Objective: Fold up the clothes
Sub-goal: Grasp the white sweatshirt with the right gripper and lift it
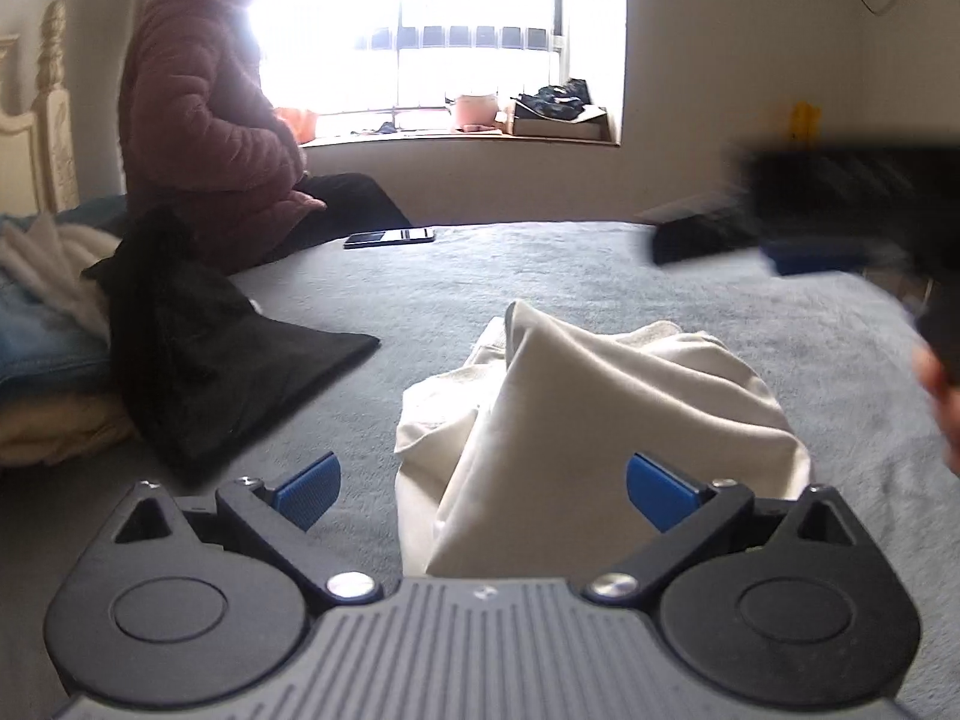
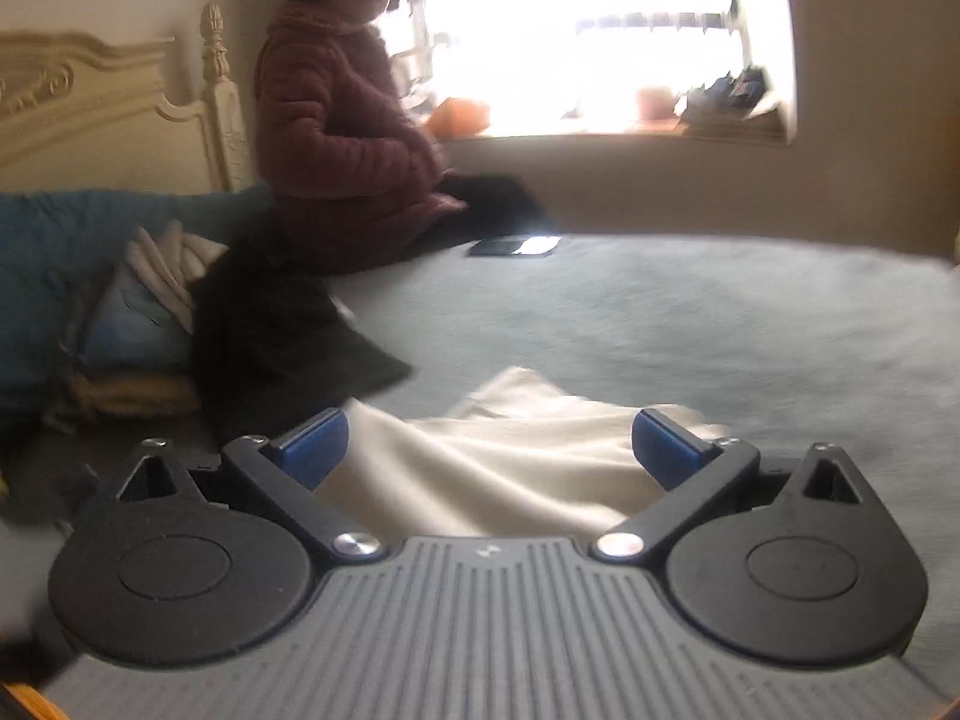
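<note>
Cream garment (image 1: pixel 600 396), grey bedspread (image 1: pixel 510 276), black cloth (image 1: pixel 228 372), blue fingers (image 1: pixel 306 489).

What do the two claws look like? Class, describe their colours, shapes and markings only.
The left claw and right claw look alike: a grey ribbed body with a small logo, two round black discs at the sides, black link arms on silver pivot bolts, and blue ribbed pads as fingertips. No cables show. In the left view the right claw appears only as a dark blur.

Matt cream cloth garment (image 1: pixel 600 396) on a fuzzy grey blanket (image 1: pixel 540 276) (soft-looking nap).
</note>
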Tool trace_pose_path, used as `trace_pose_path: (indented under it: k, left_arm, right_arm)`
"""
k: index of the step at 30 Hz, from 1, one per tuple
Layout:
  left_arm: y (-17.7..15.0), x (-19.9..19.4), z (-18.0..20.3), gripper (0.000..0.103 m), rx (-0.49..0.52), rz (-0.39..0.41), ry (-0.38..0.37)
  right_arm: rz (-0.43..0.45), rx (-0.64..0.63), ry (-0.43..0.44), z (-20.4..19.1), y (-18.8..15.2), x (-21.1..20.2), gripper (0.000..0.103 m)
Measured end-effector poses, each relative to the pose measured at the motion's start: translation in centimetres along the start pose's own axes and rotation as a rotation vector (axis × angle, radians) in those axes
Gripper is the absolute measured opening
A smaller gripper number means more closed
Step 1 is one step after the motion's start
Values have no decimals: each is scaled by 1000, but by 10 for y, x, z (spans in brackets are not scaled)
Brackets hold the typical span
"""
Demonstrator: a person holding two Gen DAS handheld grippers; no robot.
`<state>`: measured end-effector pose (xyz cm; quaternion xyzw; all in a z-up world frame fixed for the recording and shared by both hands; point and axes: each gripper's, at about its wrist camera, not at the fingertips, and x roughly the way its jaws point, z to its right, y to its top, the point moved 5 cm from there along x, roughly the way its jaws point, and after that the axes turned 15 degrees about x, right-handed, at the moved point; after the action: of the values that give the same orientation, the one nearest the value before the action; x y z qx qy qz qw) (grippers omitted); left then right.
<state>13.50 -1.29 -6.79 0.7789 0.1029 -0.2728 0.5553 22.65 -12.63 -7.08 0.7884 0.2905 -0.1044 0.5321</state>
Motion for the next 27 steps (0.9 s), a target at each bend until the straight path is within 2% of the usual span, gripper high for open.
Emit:
trace_pose_path:
  k: [3, 5, 7, 9, 11, 12, 14, 17, 22, 27]
  left_arm:
    - [-1, 14, 6, 86, 16, -27, -36]
    - [-3, 23, 11, 70, 15, -44, -62]
    - [-5, 30, 15, 59, 17, -57, -84]
    - [-5, 31, 19, 51, 20, -56, -92]
    - [-6, 29, 22, 43, 24, -51, -97]
    - [-5, 27, 24, 41, 29, -46, -102]
    - [-5, 23, 27, 34, 37, -34, -119]
    - [-2, 14, 31, 31, 33, -14, -170]
    - [-1, -13, 58, 31, 64, 4, -290]
    - [-19, -41, 87, 31, 116, -18, -471]
  right_arm:
    - [-108, 38, 30, -6, 5, 41, 101]
    - [-177, 49, 43, -11, -1, 63, 100]
    - [-240, 48, 59, -17, -13, 81, 100]
    - [-285, 18, 36, -18, -28, 87, 88]
    - [-303, -29, 2, -17, -36, 84, 60]
    - [-304, -48, -8, -16, -38, 79, 54]
    - [-305, -71, -17, -12, -41, 68, 34]
    - [-292, -74, -26, -4, -44, 42, 19]
    - [-279, -17, -64, 20, -59, -9, 15]
    - [-302, 121, -91, 57, -81, -54, 14]
